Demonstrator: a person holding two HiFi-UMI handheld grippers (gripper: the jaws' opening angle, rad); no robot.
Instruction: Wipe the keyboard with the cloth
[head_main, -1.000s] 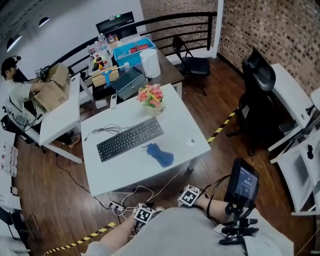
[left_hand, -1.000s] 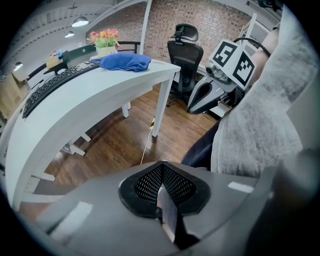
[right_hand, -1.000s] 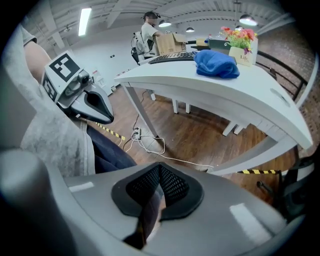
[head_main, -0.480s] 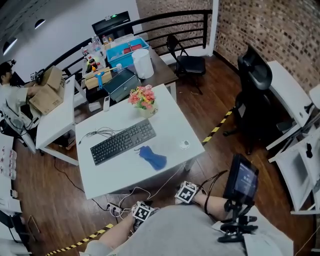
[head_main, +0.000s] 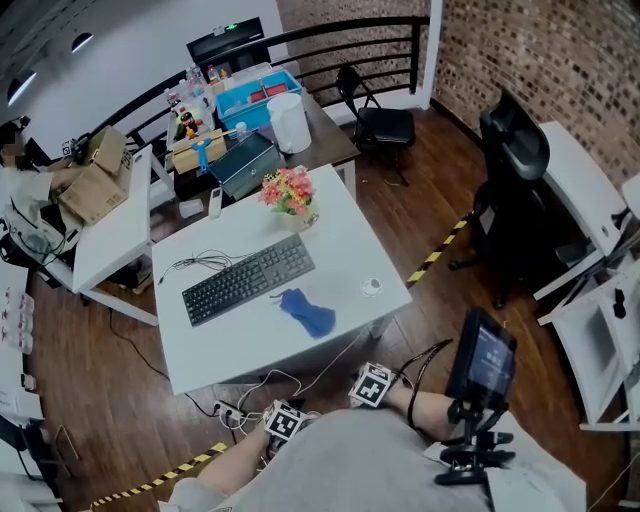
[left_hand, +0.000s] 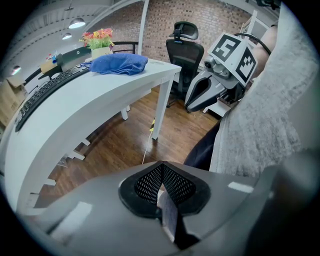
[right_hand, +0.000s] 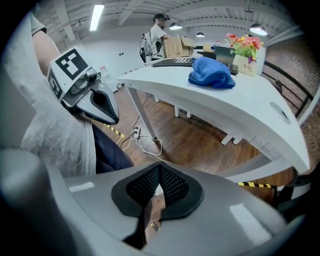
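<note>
A black keyboard lies on the white table, with a crumpled blue cloth just in front of its right end. Both grippers hang low by my body, short of the table's near edge; only their marker cubes show in the head view. My left gripper is shut and holds nothing; its view has the cloth and keyboard up on the tabletop. My right gripper is also shut and bare, facing the table from below the cloth.
A flower pot stands behind the keyboard, and a small round object lies near the table's right edge. Cables and a power strip lie on the wood floor under the near edge. A black office chair stands at the right.
The head view has shifted a little, so the table sits slightly further left. The person at the far-left desk has gone almost out of frame. Both grippers stay by my body.
</note>
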